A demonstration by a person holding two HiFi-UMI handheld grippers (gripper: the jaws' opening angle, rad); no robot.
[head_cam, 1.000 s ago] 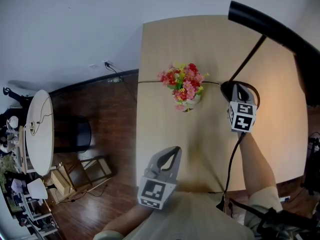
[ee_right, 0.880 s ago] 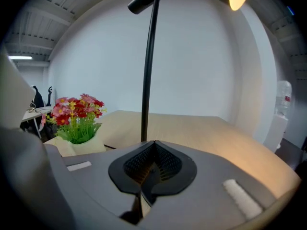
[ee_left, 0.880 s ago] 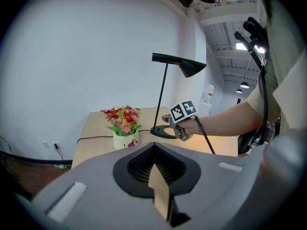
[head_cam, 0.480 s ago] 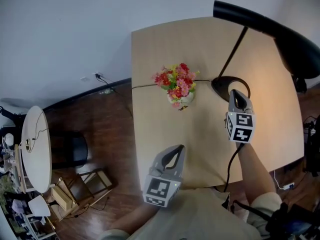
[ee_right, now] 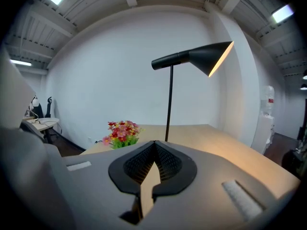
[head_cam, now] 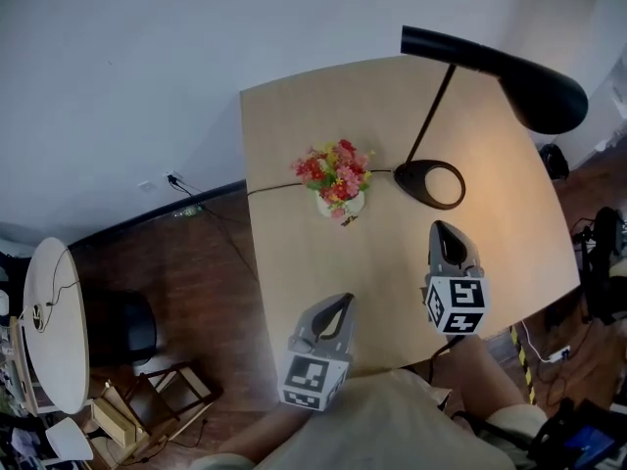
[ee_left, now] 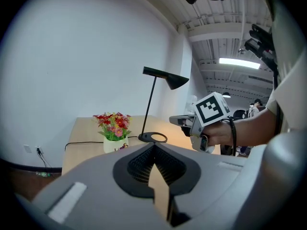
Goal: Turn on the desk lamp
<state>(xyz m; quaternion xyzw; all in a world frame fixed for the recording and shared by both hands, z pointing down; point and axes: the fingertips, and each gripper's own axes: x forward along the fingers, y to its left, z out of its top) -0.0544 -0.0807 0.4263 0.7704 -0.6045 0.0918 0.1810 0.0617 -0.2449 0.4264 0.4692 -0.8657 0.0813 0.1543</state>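
Black long-necked desk lamp [head_cam: 529, 86] stands ahead of the right gripper [head_cam: 443, 230], its ring-shaped base [head_cam: 409, 179] just beyond the jaw tips and apart from them. The cone shade glows warm inside and spills light on the pale wooden table [head_cam: 294, 262]. Both tongs are pressed together with nothing between them. The right forearm reaches up from the near edge, hand [ee_left: 218, 135] wrapped round the handle. The left gripper [head_cam: 342, 303] hovers lower at the table's near edge, pointing towards a white pot of red and pink flowers [head_cam: 336, 176].
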